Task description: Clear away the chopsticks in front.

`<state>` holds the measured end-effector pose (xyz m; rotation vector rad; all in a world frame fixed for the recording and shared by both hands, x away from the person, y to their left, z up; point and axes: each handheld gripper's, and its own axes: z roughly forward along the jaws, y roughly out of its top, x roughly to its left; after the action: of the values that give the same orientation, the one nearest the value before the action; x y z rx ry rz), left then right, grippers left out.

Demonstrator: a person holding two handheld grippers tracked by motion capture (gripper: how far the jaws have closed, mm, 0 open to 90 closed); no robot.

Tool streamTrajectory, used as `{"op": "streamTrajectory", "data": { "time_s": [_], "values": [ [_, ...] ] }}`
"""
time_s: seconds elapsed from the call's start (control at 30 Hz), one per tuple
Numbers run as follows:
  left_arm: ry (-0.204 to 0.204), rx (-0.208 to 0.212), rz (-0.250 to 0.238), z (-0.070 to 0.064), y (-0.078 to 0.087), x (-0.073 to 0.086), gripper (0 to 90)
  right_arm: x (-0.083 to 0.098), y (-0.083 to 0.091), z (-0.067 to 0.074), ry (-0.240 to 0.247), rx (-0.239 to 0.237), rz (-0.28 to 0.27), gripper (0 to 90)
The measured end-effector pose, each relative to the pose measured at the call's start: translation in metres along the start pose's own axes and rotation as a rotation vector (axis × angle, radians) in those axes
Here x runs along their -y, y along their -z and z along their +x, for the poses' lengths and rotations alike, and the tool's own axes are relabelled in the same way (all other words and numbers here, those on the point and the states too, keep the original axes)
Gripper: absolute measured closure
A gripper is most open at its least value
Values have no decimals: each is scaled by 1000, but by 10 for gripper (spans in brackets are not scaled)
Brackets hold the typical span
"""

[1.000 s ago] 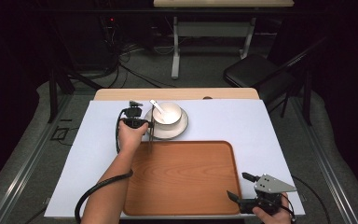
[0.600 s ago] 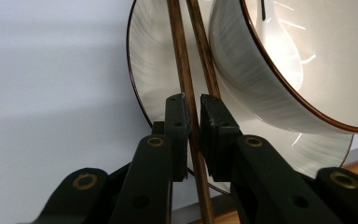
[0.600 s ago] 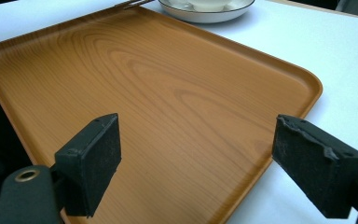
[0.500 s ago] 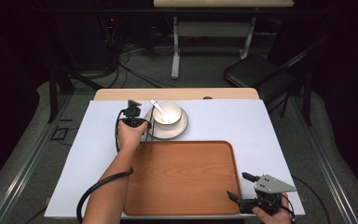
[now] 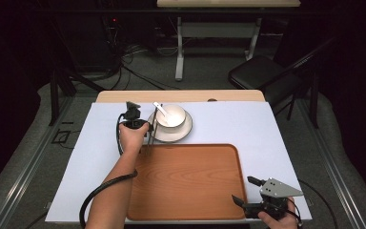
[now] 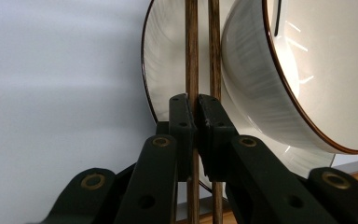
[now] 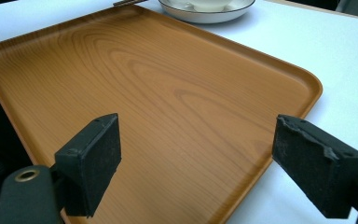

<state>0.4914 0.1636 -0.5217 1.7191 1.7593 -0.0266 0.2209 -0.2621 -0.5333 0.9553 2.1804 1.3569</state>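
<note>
Left gripper [image 6: 195, 105] clamps one of two chopsticks [image 6: 191, 51], jaws just closing; chopsticks lie across plate [image 5: 158, 135] rim, just left of bowl [image 5: 171, 116]. Right gripper [image 5: 247, 192] spread wide, nothing held, at tray [image 5: 190, 183] corner nearest person.

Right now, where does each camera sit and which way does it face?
High view: above the person's side, looking forward and down on the white-covered table; both forearms, left tool, right tool.
Left gripper view: on the left tool, facing along two brown wooden chopsticks that its jaws have just closed on, beside the white brown-rimmed bowl.
Right gripper view: on the open right tool, low over the brown wooden tray.
All three share the bowl on its white plate.
</note>
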Motion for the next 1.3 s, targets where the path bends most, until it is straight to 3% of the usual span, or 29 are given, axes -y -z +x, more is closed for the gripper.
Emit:
{"op": "streamTrajectory", "data": {
  "time_s": [0.3, 0.6, 1.0, 1.3],
  "values": [
    [30, 29, -34, 9, 17, 6, 844, 0, 0, 0, -1, 0, 1, 152],
    [33, 61, -67, 22, 48, 28, 844, 0, 0, 0, -5, 2, 2, 152],
    [43, 140, -70, 44, 87, 71, 844, 0, 0, 0, -12, 4, -5, 152],
    [61, 193, -56, 49, 98, 108, 844, 0, 0, 0, -10, 4, -6, 152]
  ]
}}
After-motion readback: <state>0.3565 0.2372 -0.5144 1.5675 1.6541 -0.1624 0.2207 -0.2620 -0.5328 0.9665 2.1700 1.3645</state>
